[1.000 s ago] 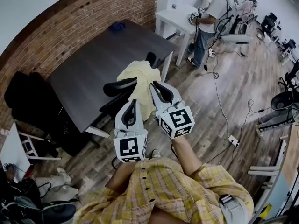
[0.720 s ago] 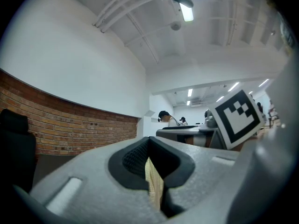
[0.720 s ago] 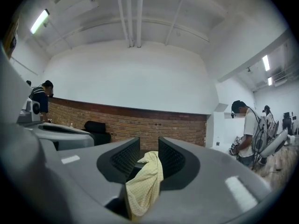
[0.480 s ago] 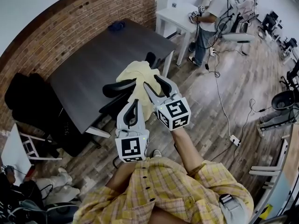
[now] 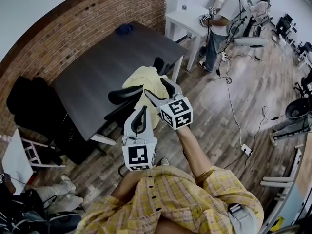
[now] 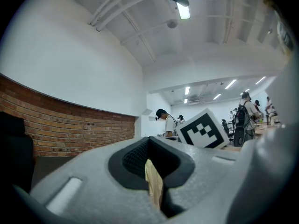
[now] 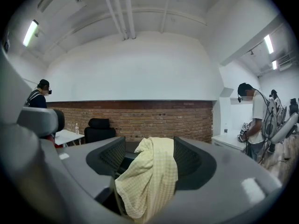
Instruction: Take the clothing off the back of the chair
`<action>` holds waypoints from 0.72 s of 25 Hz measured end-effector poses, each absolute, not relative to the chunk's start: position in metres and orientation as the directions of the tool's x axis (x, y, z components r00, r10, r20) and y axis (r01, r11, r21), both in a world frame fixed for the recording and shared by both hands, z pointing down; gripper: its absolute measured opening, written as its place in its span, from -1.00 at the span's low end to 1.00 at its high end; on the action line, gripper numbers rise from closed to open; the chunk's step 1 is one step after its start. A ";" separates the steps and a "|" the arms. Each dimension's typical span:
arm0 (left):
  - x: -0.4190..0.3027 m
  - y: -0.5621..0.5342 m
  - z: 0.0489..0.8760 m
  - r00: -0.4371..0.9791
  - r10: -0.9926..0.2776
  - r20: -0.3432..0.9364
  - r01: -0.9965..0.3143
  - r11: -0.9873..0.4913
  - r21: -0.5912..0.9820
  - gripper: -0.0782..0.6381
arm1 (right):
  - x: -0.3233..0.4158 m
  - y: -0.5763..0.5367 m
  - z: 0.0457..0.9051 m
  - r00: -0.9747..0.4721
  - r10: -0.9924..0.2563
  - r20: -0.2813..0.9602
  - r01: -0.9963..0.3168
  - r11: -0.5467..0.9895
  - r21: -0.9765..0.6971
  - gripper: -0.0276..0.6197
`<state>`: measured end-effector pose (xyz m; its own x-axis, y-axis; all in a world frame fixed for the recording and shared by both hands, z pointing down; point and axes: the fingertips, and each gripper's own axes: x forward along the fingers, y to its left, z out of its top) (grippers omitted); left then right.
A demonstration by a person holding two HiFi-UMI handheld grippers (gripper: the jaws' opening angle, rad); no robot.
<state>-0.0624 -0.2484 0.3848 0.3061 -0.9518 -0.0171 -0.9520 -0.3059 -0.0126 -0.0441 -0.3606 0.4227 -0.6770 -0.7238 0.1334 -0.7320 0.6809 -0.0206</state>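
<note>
Around clothing point(image 7: 149, 181), right tool point(image 5: 155, 87) just opened.

The clothing point(image 5: 142, 79) lies over the back of the chair point(image 5: 124, 93) straight ahead of the right claw point(image 5: 155, 87), part of it between that claw's jaws; the left claw point(image 5: 142, 112) sits left of and below it, at the clothing's lower edge, and the tabletop point(image 5: 105, 62) spreads beyond the chair.

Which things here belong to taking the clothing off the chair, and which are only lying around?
Job: yellow garment; black chair; left gripper, shut on the yellow garment; right gripper, jaws have just been opening, garment between them.
Lying about: dark table; blue object; white table; power strip.
</note>
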 end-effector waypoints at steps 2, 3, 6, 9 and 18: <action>-0.064 -0.250 0.387 0.303 -0.953 -0.010 -0.953 -0.303 -0.014 -0.78 | -0.047 -0.368 0.428 -0.675 -0.723 0.146 -0.732 0.681 -0.013 0.09; -0.064 -0.251 0.388 0.302 -0.953 -0.007 -0.953 -0.302 -0.014 -0.78 | -0.047 -0.373 0.431 -0.674 -0.724 0.150 -0.733 0.680 -0.011 0.09; -0.064 -0.252 0.386 0.304 -0.952 -0.014 -0.953 -0.304 -0.014 -0.78 | -0.049 -0.386 0.438 -0.675 -0.720 0.163 -0.731 0.682 -0.011 0.11; -0.062 -0.251 0.384 0.309 -0.951 -0.022 -0.951 -0.309 -0.014 -0.78 | -0.051 -0.395 0.446 -0.684 -0.709 0.174 -0.722 0.692 -0.021 0.13; -0.063 -0.255 0.390 0.307 -0.952 -0.011 -0.952 -0.307 -0.010 -0.78 | -0.054 -0.408 0.458 -0.677 -0.714 0.178 -0.728 0.685 -0.021 0.16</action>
<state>-0.0633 -0.2546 0.3904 0.3070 -0.9517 -0.0114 -0.9517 -0.3069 -0.0103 -0.0542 -0.4082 0.4578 -0.6769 -0.7143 0.1778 -0.7283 0.6850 -0.0208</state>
